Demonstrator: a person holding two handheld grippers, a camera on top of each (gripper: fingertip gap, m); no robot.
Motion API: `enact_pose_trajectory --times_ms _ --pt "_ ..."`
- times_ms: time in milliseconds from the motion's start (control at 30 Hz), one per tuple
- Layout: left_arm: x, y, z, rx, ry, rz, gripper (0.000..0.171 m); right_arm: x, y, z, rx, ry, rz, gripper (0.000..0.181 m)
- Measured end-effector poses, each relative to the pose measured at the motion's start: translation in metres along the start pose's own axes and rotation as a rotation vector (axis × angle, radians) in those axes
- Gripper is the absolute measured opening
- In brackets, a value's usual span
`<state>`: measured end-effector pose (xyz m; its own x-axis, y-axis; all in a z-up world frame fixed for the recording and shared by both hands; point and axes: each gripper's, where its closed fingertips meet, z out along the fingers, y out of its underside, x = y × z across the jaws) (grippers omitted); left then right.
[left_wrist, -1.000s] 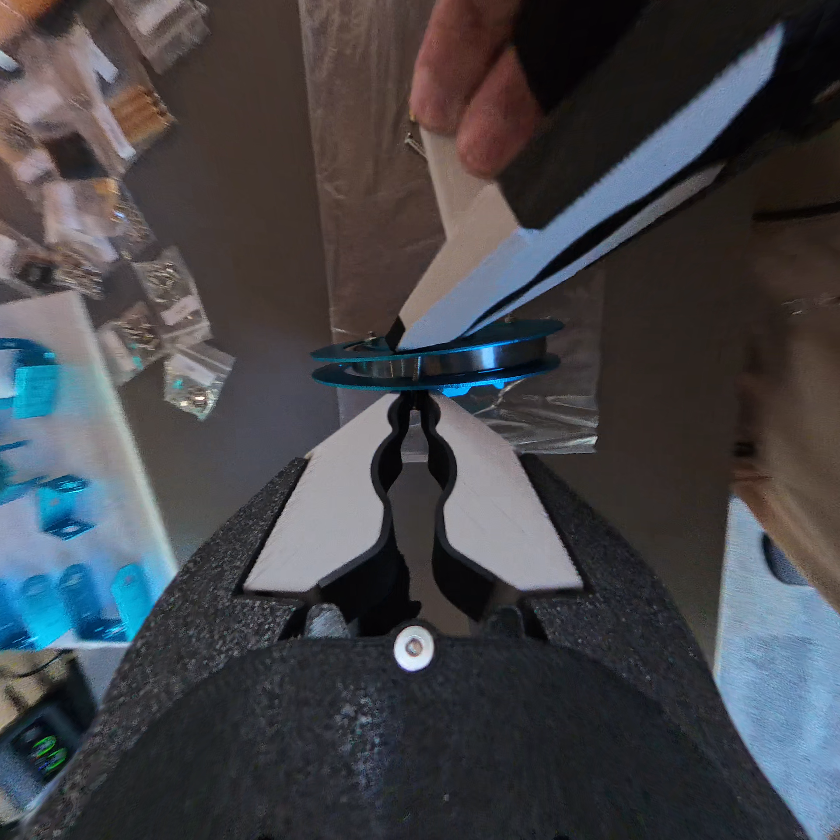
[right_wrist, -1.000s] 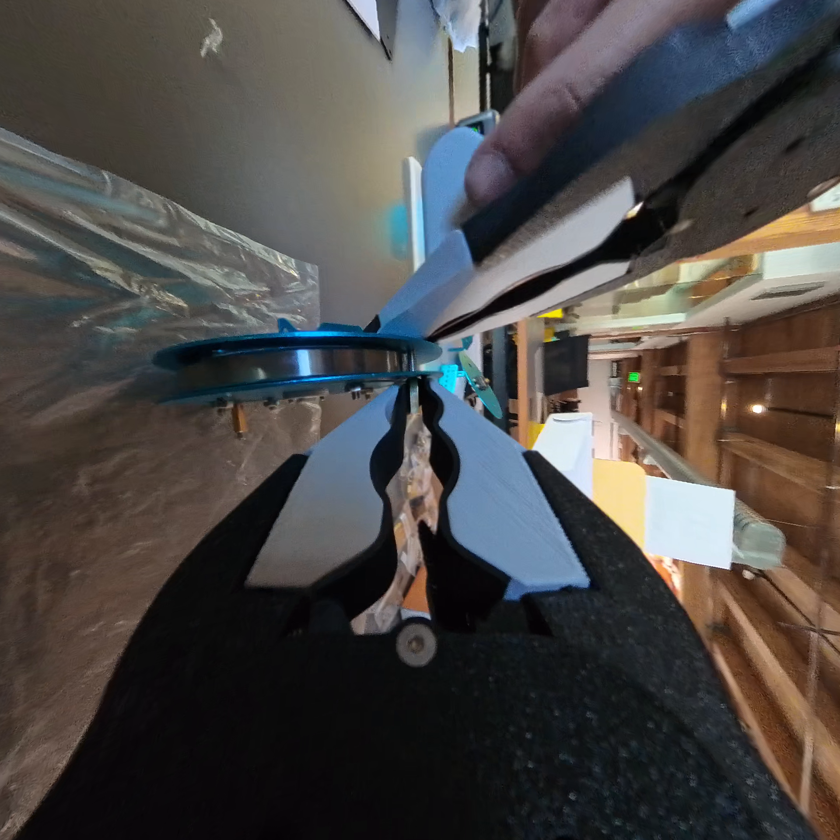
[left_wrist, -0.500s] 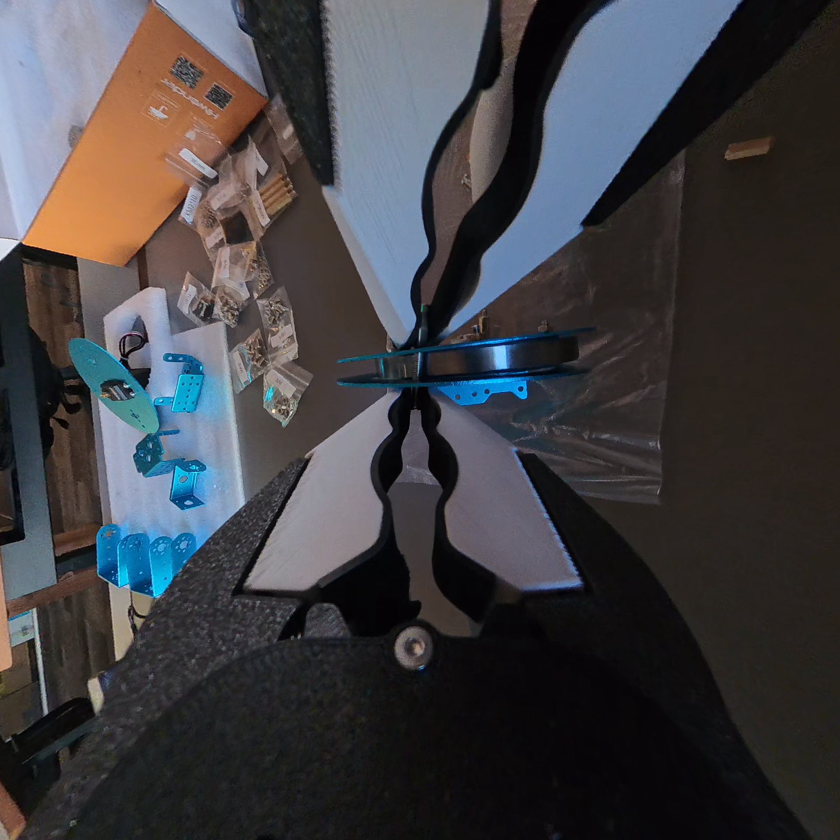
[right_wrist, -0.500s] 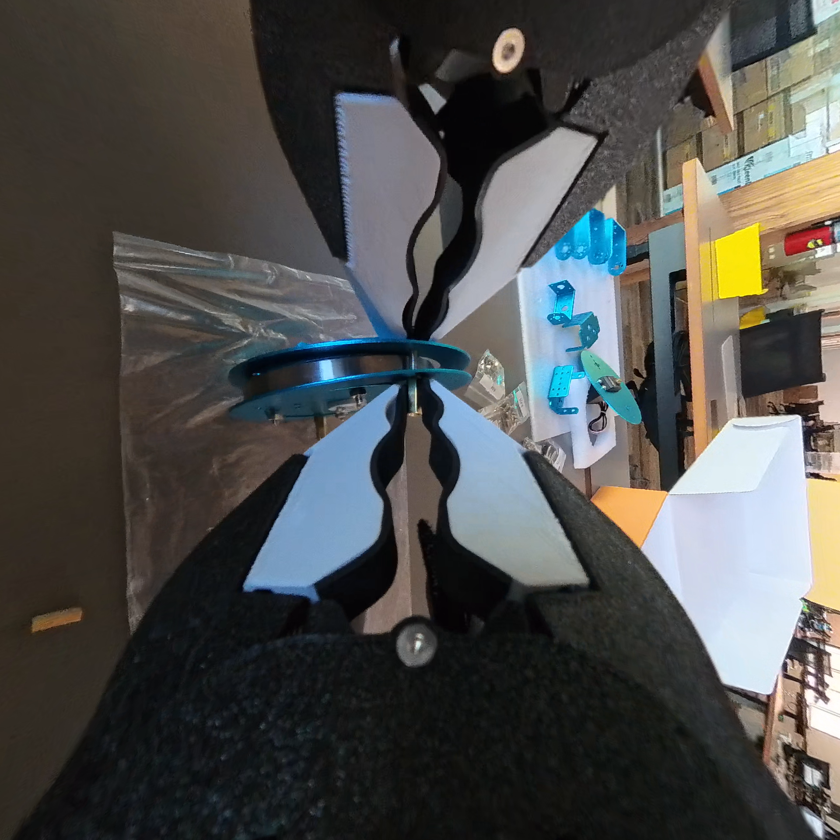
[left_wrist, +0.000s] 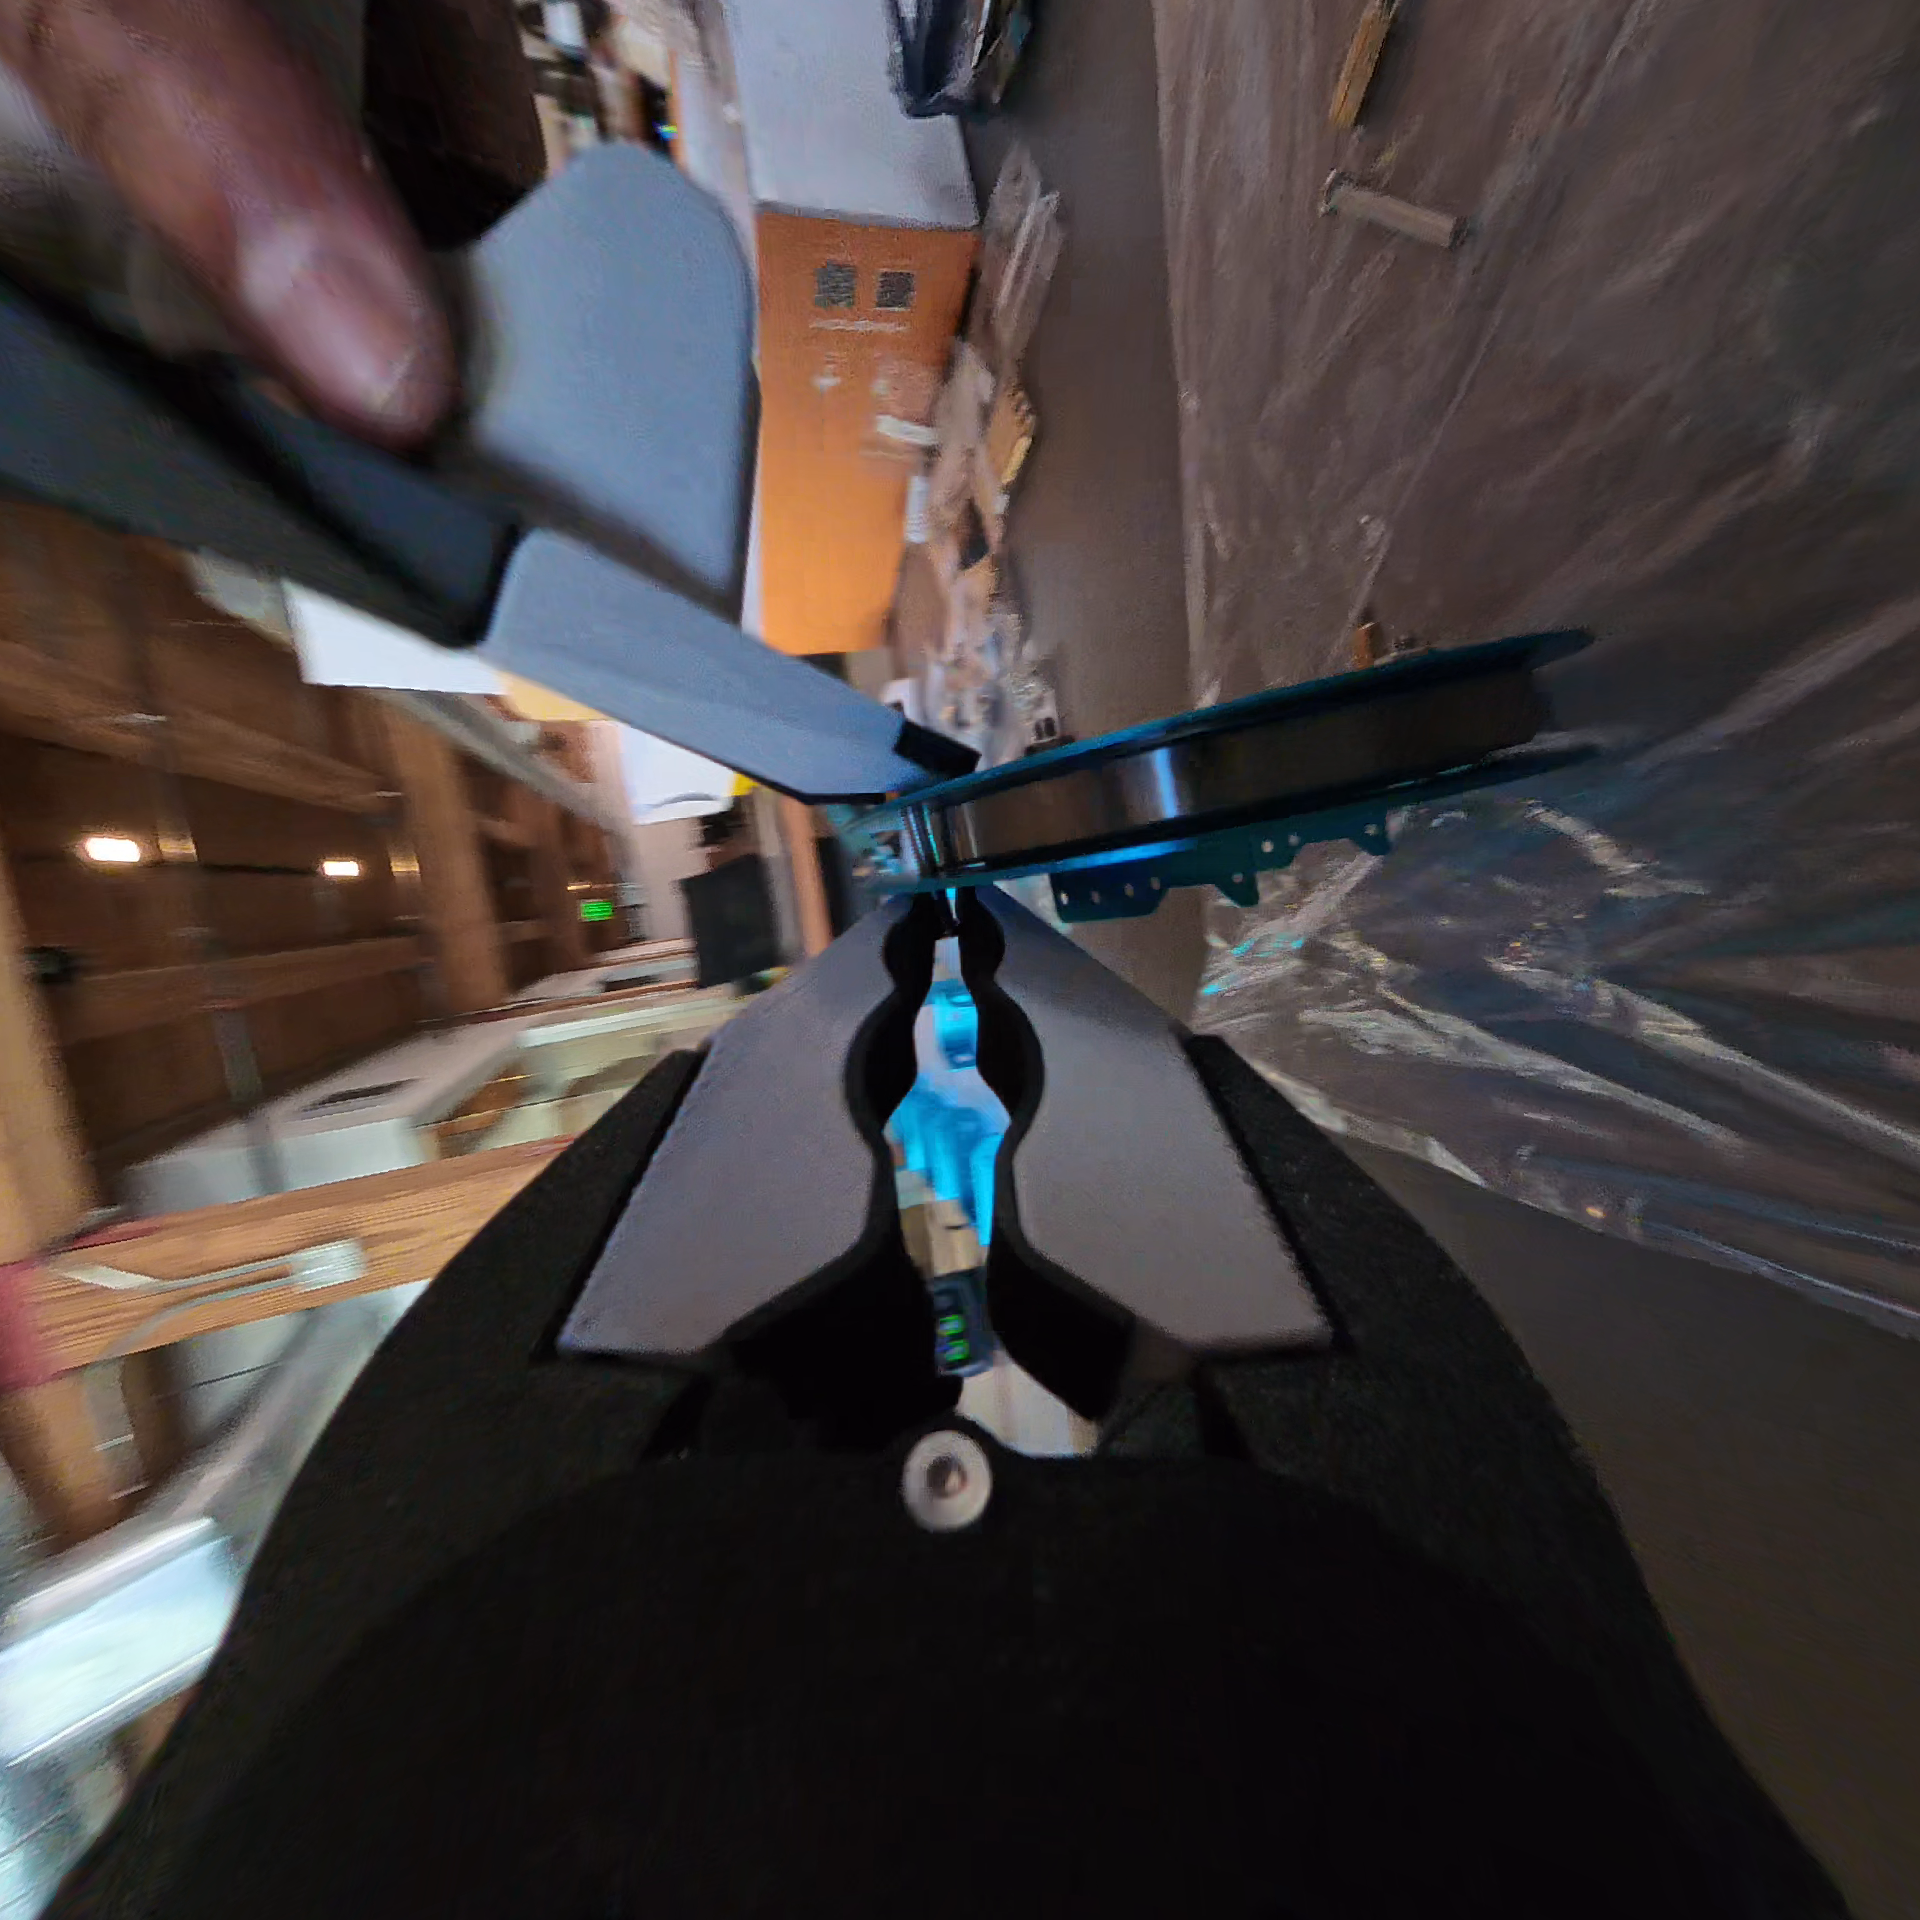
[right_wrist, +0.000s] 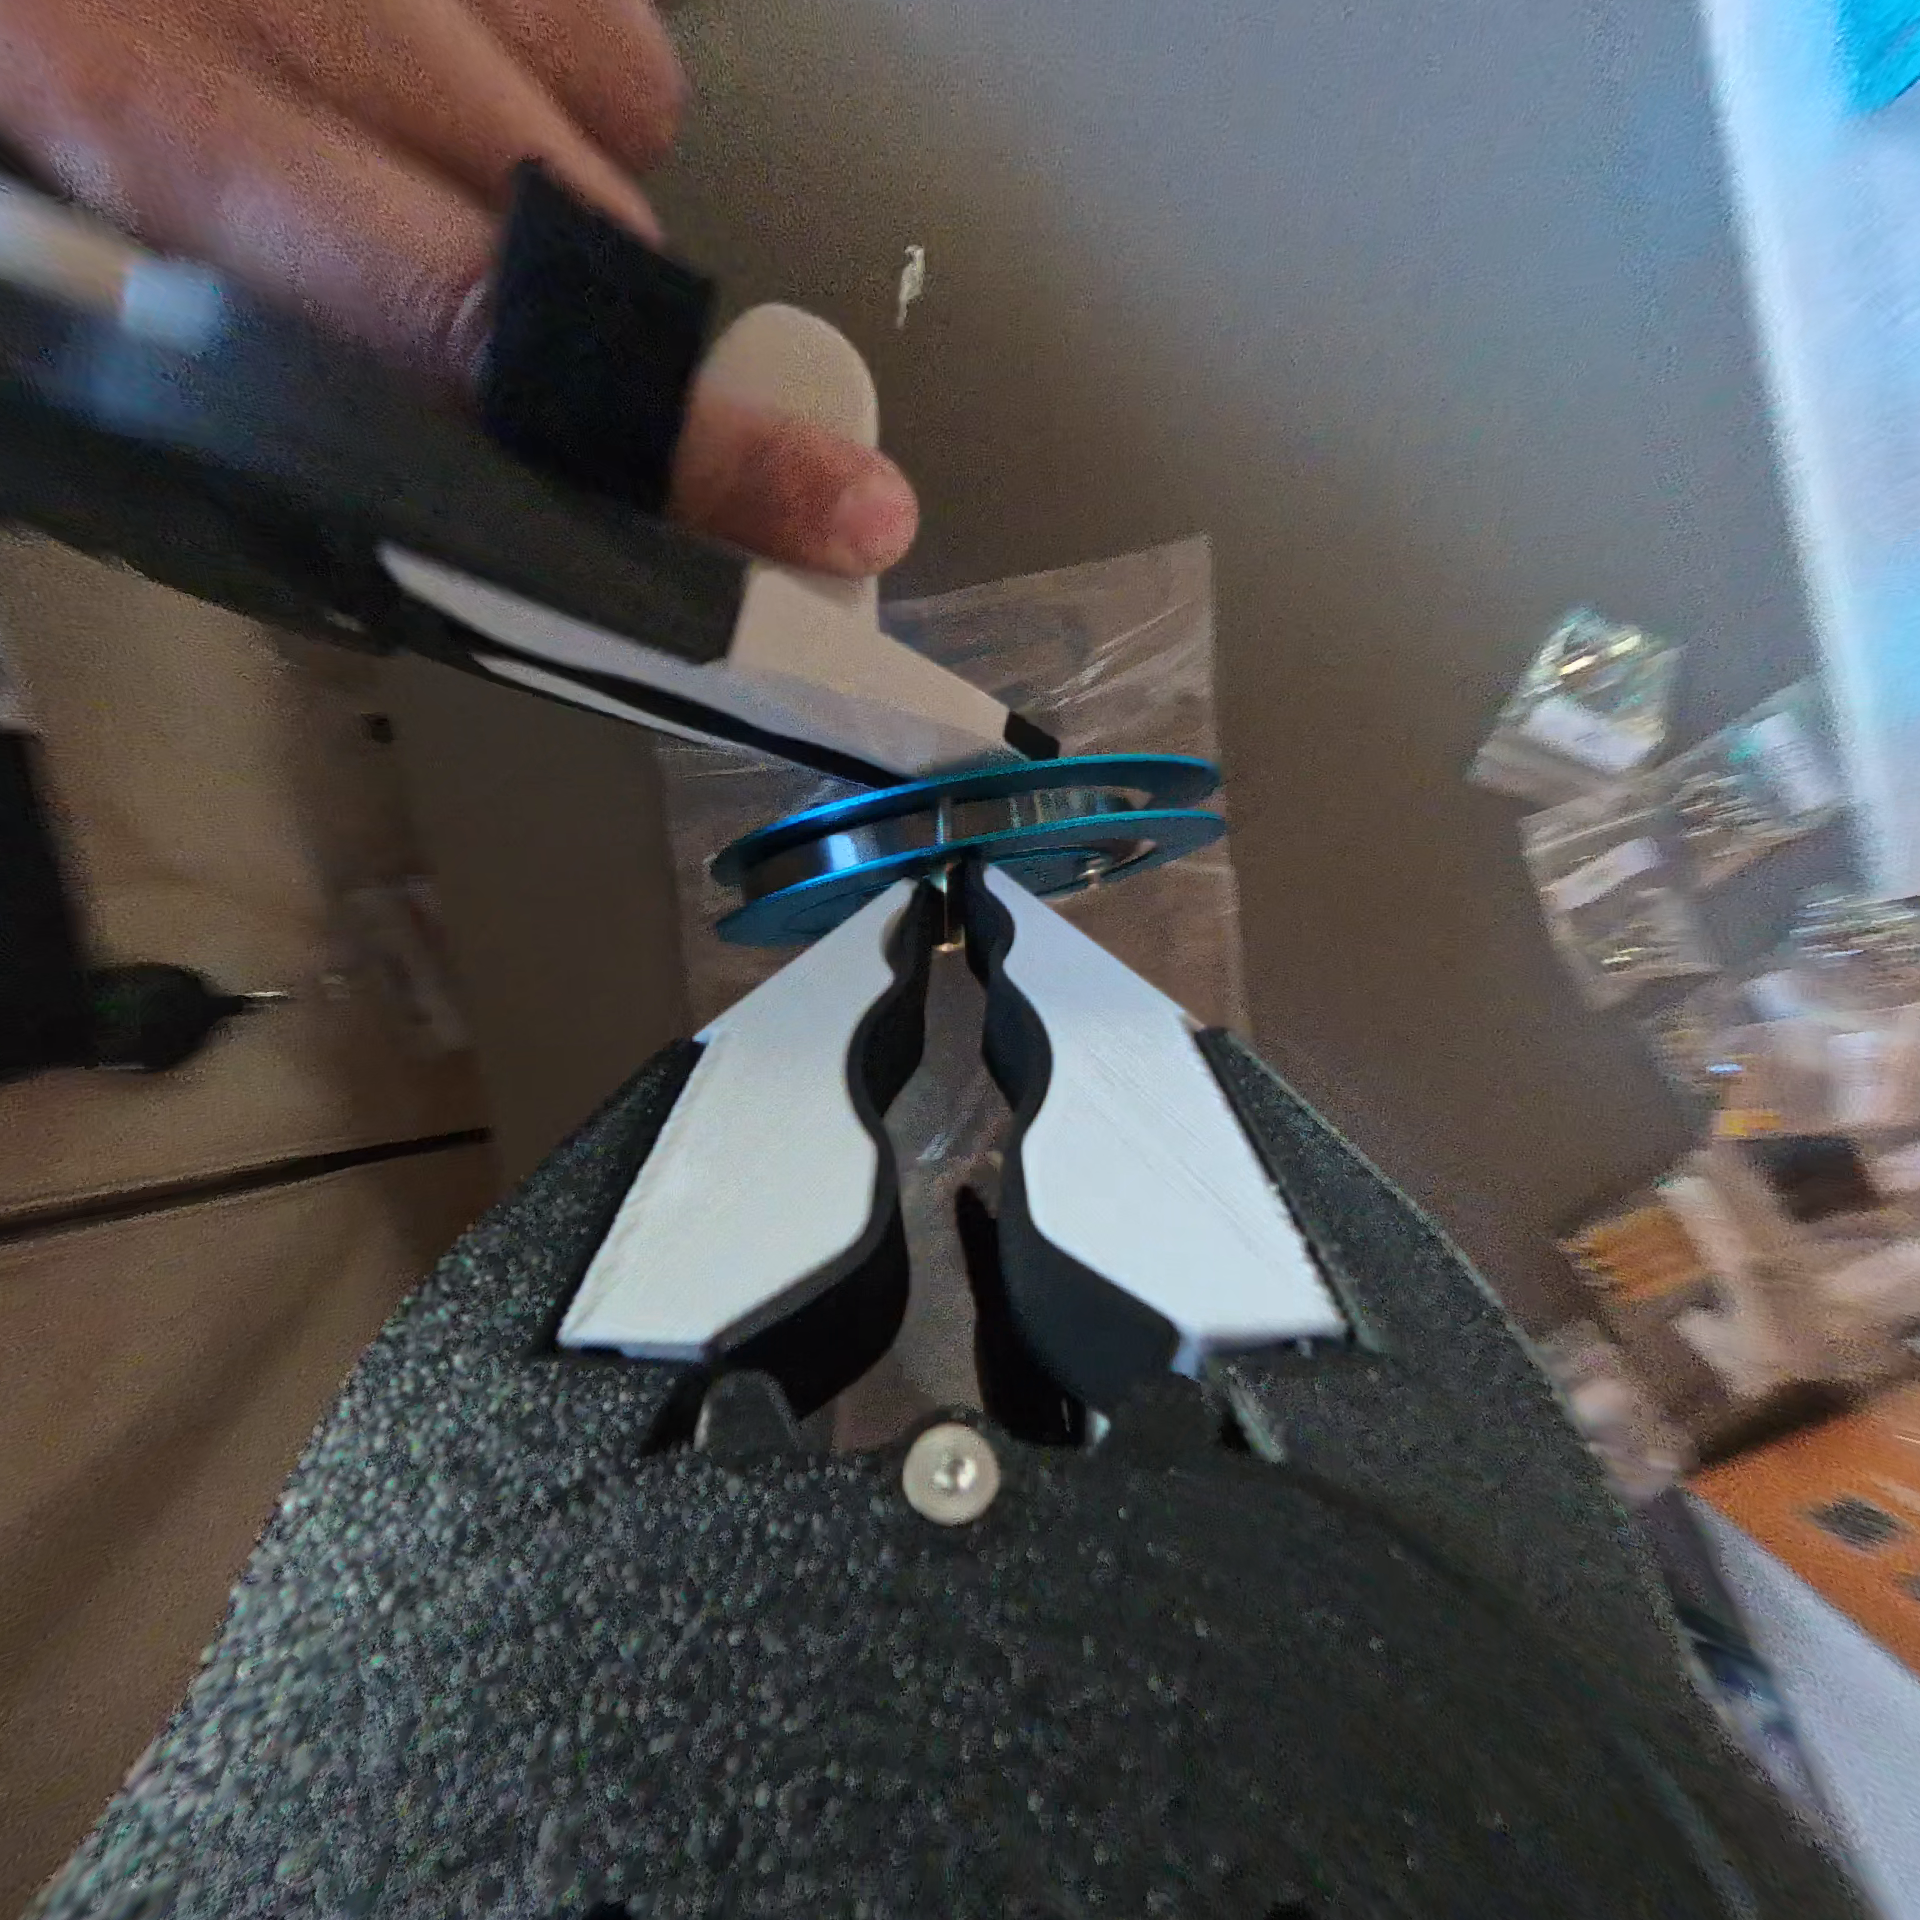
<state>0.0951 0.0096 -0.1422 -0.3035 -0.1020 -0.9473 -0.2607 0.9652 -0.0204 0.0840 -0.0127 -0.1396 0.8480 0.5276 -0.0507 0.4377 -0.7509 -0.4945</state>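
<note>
Left gripper (left_wrist: 940, 906): jaws closed to a narrow slit, tips pinched on a thin standoff post at the rim of a blue disc assembly (left_wrist: 1226, 769). Assembly: two blue round plates stacked one over the other, a silvery metal ring sandwiched between, small posts joining the plates, a perforated blue bracket (left_wrist: 1210, 873) fixed under the lower plate. Held in the air, edge-on to the camera, directly ahead of the left fingertips and extending to their right. Right gripper (right_wrist: 948, 902): jaws likewise nearly closed, tips clamped on a small metal post at the near edge of the same disc assembly (right_wrist: 971, 831), plates just beyond the fingertips. Opposite gripper entering each view from upper left, its tip meeting the upper plate; a person's hand (right_wrist: 343, 218) on it in the right wrist view, a finger (left_wrist: 260, 239) in the left wrist view. Clear plastic bag (left_wrist: 1558, 727) spread on the brown tabletop (right_wrist: 1351, 312) beyond and to the right of the left fingers. Orange box (left_wrist: 857, 416) farther ahead of the left gripper. Small packets of hardware (right_wrist: 1621, 790) to the right of the right gripper, heavily motion-blurred, contents probably screws. White foam edge (right_wrist: 1808, 312) at far right.
</note>
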Motion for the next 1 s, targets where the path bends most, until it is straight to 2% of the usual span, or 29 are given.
enact_pose_trajectory --times_ms 100,200,267,333,433,500,633,767,867,933,1000 --pt "-0.005 -0.002 -0.001 -0.039 -0.192 0.154 0.0 -0.007 0.004 0.0 -0.056 -0.282 0.229 0.004" --pt "-0.009 -0.009 -0.005 -0.044 -0.361 0.285 0.0 -0.021 0.008 -0.003 -0.12 -0.689 0.548 0.004" --pt "-0.01 -0.01 -0.006 -0.047 -0.411 0.307 0.0 -0.027 0.008 -0.005 -0.136 -0.939 0.735 0.004" --pt "-0.01 -0.009 -0.005 -0.036 -0.398 0.281 0.0 -0.028 0.006 -0.005 -0.124 -1.005 0.778 0.003" --pt "-0.009 -0.008 -0.002 -0.013 -0.306 0.201 0.001 -0.024 0.006 -0.004 -0.091 -0.891 0.664 0.005" --pt "-0.006 -0.007 -0.001 0.02 -0.139 0.075 0.002 -0.021 0.006 -0.004 -0.056 -0.763 0.549 0.005" --pt "0.004 -0.004 -0.003 0.057 0.241 -0.175 0.002 -0.011 0.005 -0.003 0.01 -0.331 0.192 0.018" --pt "0.01 0.002 -0.007 0.07 0.529 -0.34 0.002 0.003 -0.002 -0.009 0.094 0.162 -0.168 0.02" --pt "0.015 0.007 -0.01 0.082 0.723 -0.425 0.002 0.001 -0.007 -0.012 0.181 0.408 -0.346 0.024" --pt "0.016 0.008 -0.011 0.097 0.845 -0.483 0.002 0.004 -0.004 -0.007 0.186 0.568 -0.473 0.032" --pt "0.017 0.006 -0.013 0.12 0.949 -0.542 0.002 0.01 -0.006 -0.008 0.185 0.783 -0.634 0.025"
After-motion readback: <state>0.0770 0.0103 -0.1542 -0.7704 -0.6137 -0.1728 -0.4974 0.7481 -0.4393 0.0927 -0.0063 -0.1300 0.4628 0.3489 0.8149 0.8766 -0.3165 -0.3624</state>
